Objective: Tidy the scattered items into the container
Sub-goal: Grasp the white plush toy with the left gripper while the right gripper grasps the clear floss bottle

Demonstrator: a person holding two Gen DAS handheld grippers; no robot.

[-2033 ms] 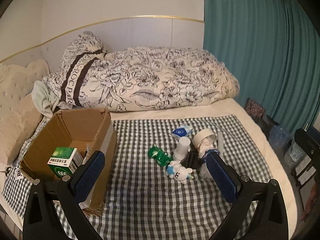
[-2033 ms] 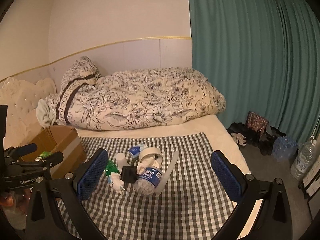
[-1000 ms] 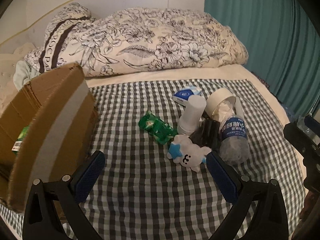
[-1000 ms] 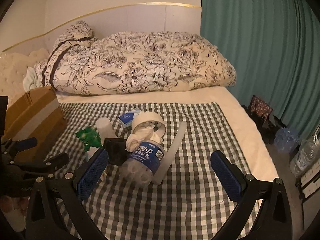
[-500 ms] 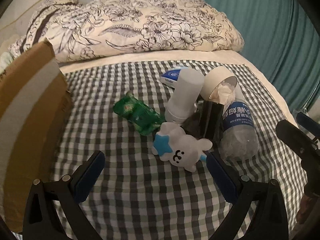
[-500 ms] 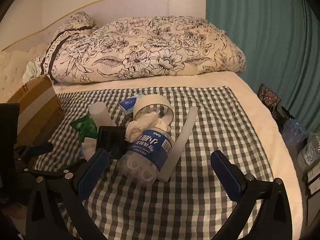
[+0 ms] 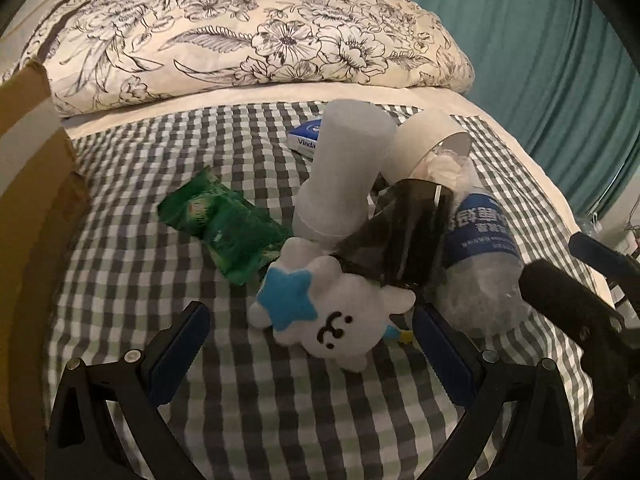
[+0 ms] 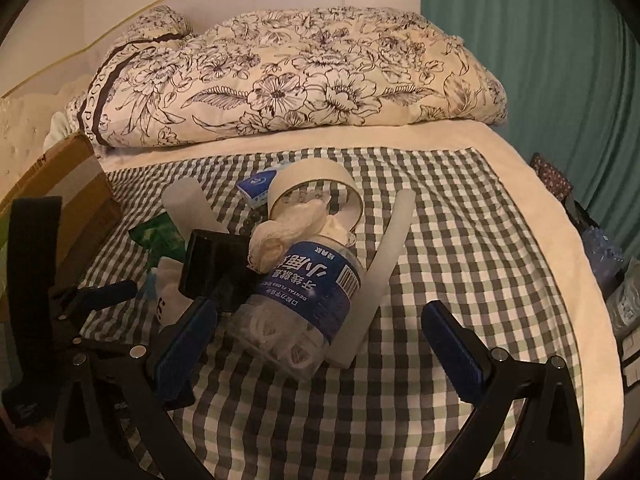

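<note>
A pile of items lies on a checked cloth on the bed. A white plush toy with a blue star [image 7: 332, 316] lies just in front of my open left gripper [image 7: 308, 356]. Behind it are a green snack packet [image 7: 224, 228], a white cup [image 7: 344, 176], a black box [image 7: 400, 236], a tape roll [image 7: 424, 140] and a blue-labelled clear jar [image 7: 480, 256]. My open right gripper [image 8: 320, 348] sits just in front of the jar [image 8: 304, 304]. A white stick [image 8: 380, 264] lies beside it. The cardboard box [image 7: 28, 184] stands at left.
A floral duvet [image 8: 300, 76] is heaped at the back of the bed. A blue tissue pack [image 8: 256, 186] lies behind the pile. A teal curtain [image 8: 540, 60] hangs at right, with bags and bottles [image 8: 604, 248] on the floor below the bed edge.
Both grippers have moved forward and down towards the pile, so the items loom larger. The cardboard box has slid to the left edge of both views. Both stay open.
</note>
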